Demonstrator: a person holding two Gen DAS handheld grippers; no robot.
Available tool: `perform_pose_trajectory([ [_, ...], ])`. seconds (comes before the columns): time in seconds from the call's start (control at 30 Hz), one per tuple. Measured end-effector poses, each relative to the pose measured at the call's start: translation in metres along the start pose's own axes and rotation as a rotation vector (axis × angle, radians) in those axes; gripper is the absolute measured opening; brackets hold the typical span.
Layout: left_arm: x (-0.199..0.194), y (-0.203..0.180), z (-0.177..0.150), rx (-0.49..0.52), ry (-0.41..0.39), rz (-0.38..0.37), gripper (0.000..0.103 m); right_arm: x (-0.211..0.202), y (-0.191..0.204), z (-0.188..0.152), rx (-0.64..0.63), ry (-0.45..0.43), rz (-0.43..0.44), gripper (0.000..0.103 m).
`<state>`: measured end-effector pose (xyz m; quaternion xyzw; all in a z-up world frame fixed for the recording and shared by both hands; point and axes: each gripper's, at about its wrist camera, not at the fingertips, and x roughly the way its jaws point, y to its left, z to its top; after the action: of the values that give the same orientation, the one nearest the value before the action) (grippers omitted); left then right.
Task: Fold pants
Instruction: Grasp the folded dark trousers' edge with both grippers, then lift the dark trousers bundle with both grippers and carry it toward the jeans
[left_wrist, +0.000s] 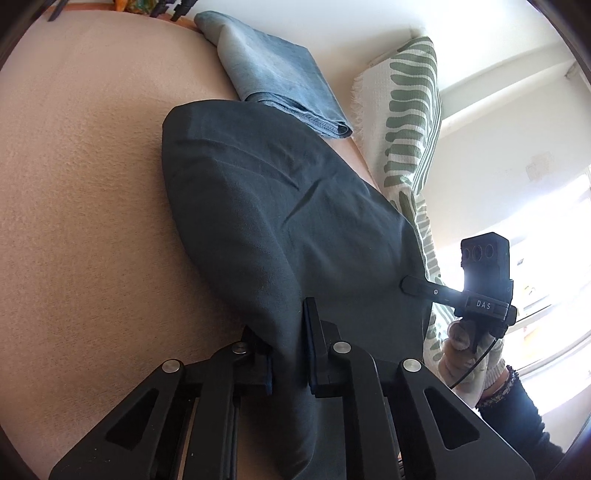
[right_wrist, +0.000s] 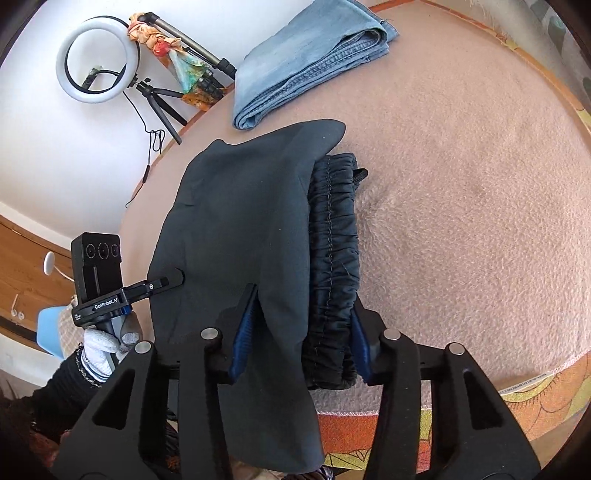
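Observation:
Dark grey pants (left_wrist: 280, 206) lie partly folded on a pink blanket (left_wrist: 85, 184). My left gripper (left_wrist: 288, 354) is shut on a fold of the pants' edge and holds it lifted. In the right wrist view the pants (right_wrist: 240, 229) drape over their gathered waistband (right_wrist: 334, 236). My right gripper (right_wrist: 301, 332) stands wide open around the draped fabric and waistband; its blue pads (right_wrist: 243, 332) do not press the cloth. The left gripper also shows in the right wrist view (right_wrist: 177, 278), pinching the pants' edge. The right gripper shows in the left wrist view (left_wrist: 410, 286) at the pants' other edge.
Folded blue jeans (right_wrist: 310, 62) lie at the far end of the blanket (right_wrist: 461, 184). A green-striped white cloth (left_wrist: 410, 110) hangs beside the surface. A ring light on a tripod (right_wrist: 98, 59) stands against the wall. A patterned orange rug (right_wrist: 517, 406) lies under the blanket's edge.

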<state>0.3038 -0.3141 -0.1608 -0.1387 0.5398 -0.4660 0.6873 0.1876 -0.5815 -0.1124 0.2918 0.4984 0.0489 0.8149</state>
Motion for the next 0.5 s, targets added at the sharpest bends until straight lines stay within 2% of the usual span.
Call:
perform_pose_trajectory([
  [0.13, -0.001, -0.002, 0.000, 0.017, -0.006, 0.007, 0.008, -0.003, 0.003, 0.002, -0.015, 0.004, -0.010, 0.037],
  [0.23, -0.001, 0.002, 0.000, -0.001, -0.005, 0.003, 0.008, 0.003, -0.007, 0.005, 0.041, 0.026, -0.034, 0.060],
  [0.27, -0.002, 0.002, -0.001, -0.002, -0.004, 0.004, 0.008, 0.006, -0.008, 0.005, 0.041, 0.025, -0.059, 0.073],
  [0.33, -0.001, 0.004, -0.001, -0.004, 0.000, 0.002, 0.008, 0.009, -0.011, 0.005, 0.046, 0.020, -0.043, 0.081],
  [0.37, 0.000, 0.005, -0.001, -0.009, 0.002, 0.001, 0.008, 0.011, -0.010, 0.005, 0.047, 0.028, -0.027, 0.078],
  [0.4, 0.001, 0.006, 0.000, -0.014, 0.003, 0.000, 0.008, 0.015, -0.009, 0.005, 0.059, 0.047, 0.014, 0.058],
  [0.5, 0.001, 0.007, 0.000, -0.024, -0.002, 0.001, 0.008, 0.014, 0.001, 0.001, 0.034, 0.020, -0.049, 0.052],
])
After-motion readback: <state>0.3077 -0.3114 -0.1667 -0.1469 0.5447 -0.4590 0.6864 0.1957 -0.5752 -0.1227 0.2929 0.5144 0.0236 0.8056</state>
